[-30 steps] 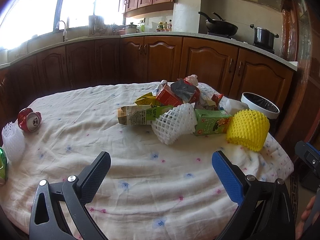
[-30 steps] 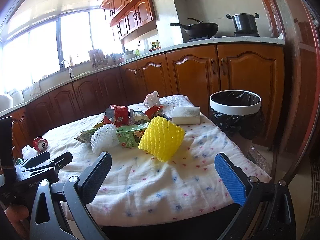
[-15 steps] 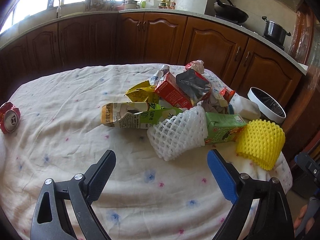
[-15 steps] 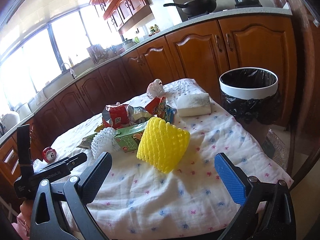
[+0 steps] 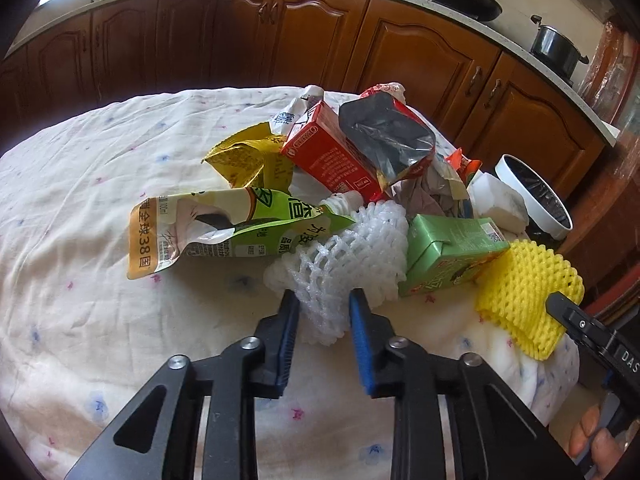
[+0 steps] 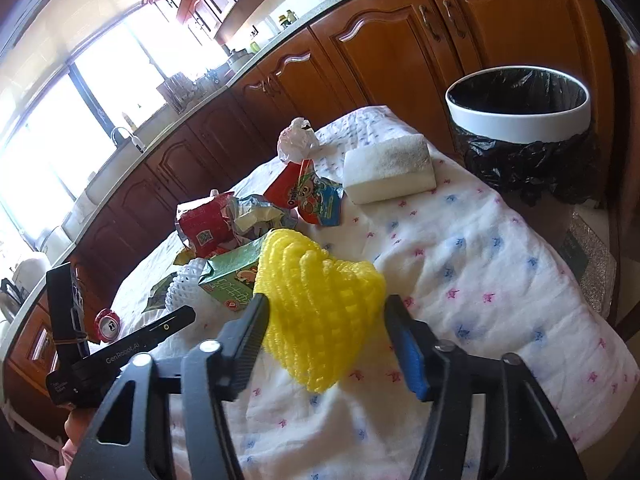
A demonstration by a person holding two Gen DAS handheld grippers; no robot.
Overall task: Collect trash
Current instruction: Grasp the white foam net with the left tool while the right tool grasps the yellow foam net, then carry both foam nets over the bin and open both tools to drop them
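A heap of trash lies on the cloth-covered table [image 5: 100, 152]. My left gripper [image 5: 324, 312] is closing, and its blue pads squeeze the near end of a white foam net [image 5: 352, 252]. The net still rests on the cloth against a green carton [image 5: 448, 256] and a crumpled green-and-cream pouch [image 5: 224, 224]. My right gripper [image 6: 328, 312] is closing too, with a yellow foam net [image 6: 316, 280] pinched out of shape between its fingers. In the left wrist view the yellow net [image 5: 524, 300] sits at the table's right edge.
Behind the nets lie a red carton [image 5: 332, 156], a yellow wrapper [image 5: 244, 156], an open foil bag [image 5: 384, 132] and a white foam block [image 6: 388, 168]. A crushed red can [image 6: 107, 324] lies far left. A black-lined bin [image 6: 520, 120] stands beyond the table's far corner, before wooden cabinets.
Both grippers came forward and down to the heap. The left jaws went from wide open to closed on the white net, the right jaws likewise on the yellow net.
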